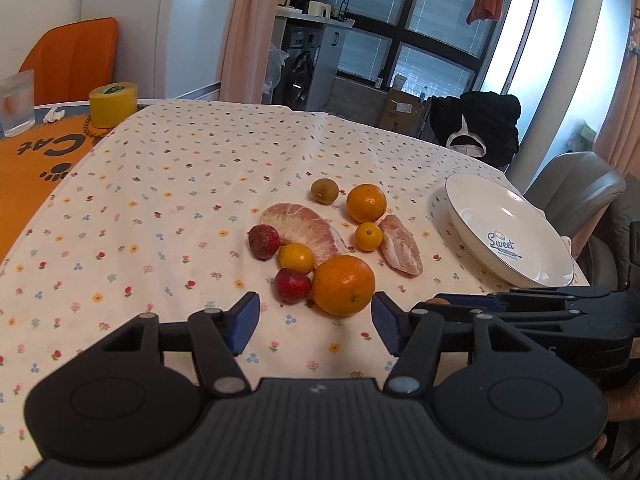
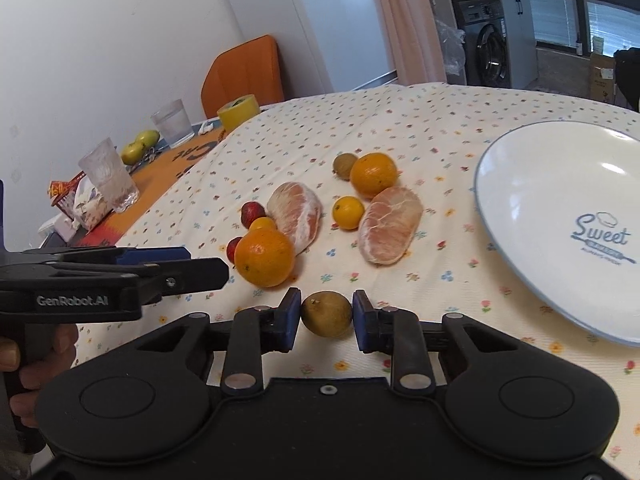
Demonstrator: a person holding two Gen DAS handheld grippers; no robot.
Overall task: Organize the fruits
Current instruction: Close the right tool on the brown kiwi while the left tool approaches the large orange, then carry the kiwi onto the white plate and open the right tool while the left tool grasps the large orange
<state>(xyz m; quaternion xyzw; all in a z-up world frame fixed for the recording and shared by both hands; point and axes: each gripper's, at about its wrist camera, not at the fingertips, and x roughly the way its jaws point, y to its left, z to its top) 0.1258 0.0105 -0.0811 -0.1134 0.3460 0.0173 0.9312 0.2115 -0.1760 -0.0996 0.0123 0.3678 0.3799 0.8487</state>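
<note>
My right gripper (image 2: 326,316) is shut on a small brown-green round fruit (image 2: 326,314), held just above the flowered cloth. My left gripper (image 1: 316,322) is open, its jaws wide apart just short of a large orange (image 1: 344,285). Beyond lie a second orange (image 1: 366,203), two small yellow citrus (image 1: 368,236), two red berries (image 1: 292,285), two peeled pomelo segments (image 1: 304,228) and another brown fruit (image 1: 324,191). A white plate (image 2: 532,184) marked "Sweet" sits to the right with nothing on it.
A yellow tape roll (image 1: 113,104) and a glass (image 1: 17,102) stand on the orange mat at far left. Two more glasses (image 2: 109,180), green fruit (image 2: 140,146) and wrappers line that side. A grey chair (image 1: 576,188) stands past the plate.
</note>
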